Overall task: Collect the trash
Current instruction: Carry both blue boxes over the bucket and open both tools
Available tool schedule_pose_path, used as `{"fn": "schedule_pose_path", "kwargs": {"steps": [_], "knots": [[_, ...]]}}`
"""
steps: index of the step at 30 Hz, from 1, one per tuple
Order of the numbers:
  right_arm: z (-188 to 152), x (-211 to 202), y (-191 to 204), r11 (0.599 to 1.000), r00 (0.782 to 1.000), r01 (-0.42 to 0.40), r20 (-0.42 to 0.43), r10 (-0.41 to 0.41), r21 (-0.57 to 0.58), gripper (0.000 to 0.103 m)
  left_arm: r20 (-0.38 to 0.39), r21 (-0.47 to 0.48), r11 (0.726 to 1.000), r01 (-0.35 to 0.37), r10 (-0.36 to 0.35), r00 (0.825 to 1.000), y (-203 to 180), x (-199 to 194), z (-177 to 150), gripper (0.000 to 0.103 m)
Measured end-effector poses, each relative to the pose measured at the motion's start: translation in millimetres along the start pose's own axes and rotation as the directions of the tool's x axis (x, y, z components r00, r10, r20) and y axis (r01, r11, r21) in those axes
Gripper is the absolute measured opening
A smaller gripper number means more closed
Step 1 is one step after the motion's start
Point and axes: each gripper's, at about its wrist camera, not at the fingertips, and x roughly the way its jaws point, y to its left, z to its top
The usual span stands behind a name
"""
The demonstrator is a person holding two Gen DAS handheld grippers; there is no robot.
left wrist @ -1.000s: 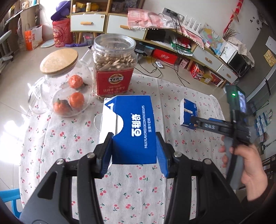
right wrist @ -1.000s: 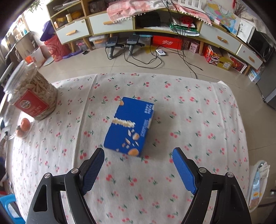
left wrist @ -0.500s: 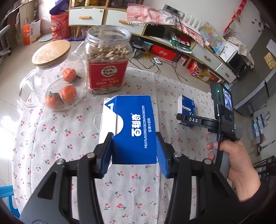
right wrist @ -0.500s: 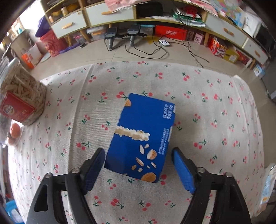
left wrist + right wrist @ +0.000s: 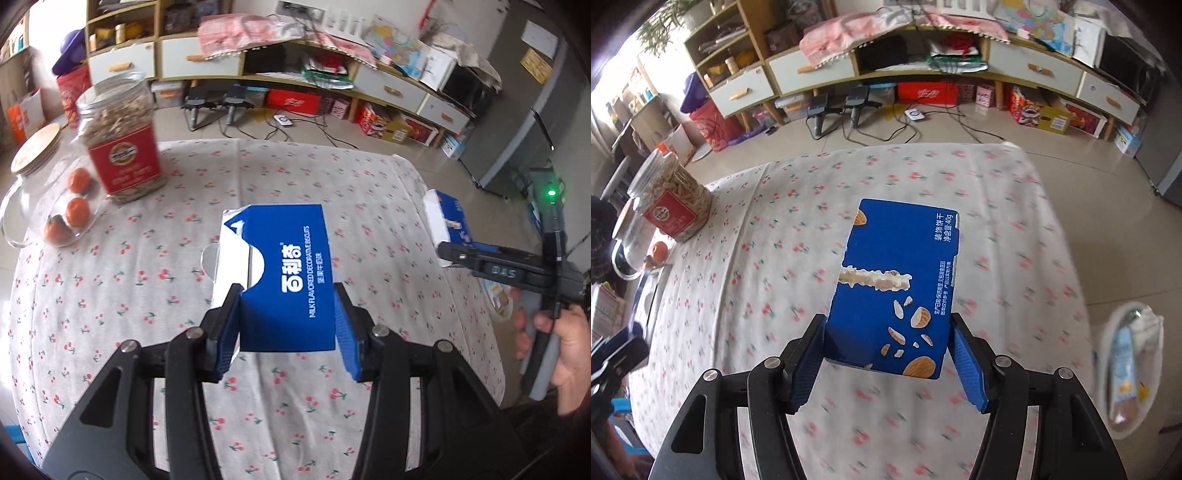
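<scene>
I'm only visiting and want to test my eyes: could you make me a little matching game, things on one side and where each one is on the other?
Things:
1. open blue box
2. blue box with biscuit picture
3. oranges
4. seed jar

Places:
A. inside the glass pot with the wooden lid
B. between the right gripper pads
C. standing on the cherry tablecloth
D. between the left gripper pads

Pairs: 1-D, 2-B, 3-A, 4-C
</scene>
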Motion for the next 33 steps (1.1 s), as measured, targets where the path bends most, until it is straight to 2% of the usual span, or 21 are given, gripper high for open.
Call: {"fn": "schedule_pose_path", "kwargs": {"steps": [4, 11, 23, 26, 33], "knots": [[-29.0, -35.4, -43.7, 1.000, 1.000, 0.011, 0.025, -0.012, 0.025, 0.065, 0.011, 0.048, 0.999, -0.002, 0.002, 1.000, -24.1, 2.0, -7.3, 0.049], [-67.7, -72.5, -119.0, 0.996, 0.996, 0.048, 0.077, -0.054, 0.078, 0.065, 0.046, 0.112, 0.994, -0.013, 0.008, 0.999, -68.9, 10.7, -13.6, 0.049], [-105.5, -94.3, -219.6, 0.976, 0.990, 0.026, 0.130, -0.056, 0.216, 0.066, 0.014, 0.196, 0.978, 0.064, -0.068, 0.998, -174.4, 41.3, -18.0, 0.049], [-115.7, -92.9, -245.6, 0.965, 0.991, 0.030, 0.116, -0.063, 0.260, 0.066, -0.002, 0.234, 0.968, 0.092, -0.094, 0.996, -208.0, 52.9, -19.4, 0.049], [-138.5, -84.3, -295.3, 0.939, 0.995, 0.039, 0.075, -0.069, 0.343, 0.066, -0.034, 0.361, 0.917, 0.171, -0.171, 0.985, -292.2, 85.4, -24.7, 0.049]]}}
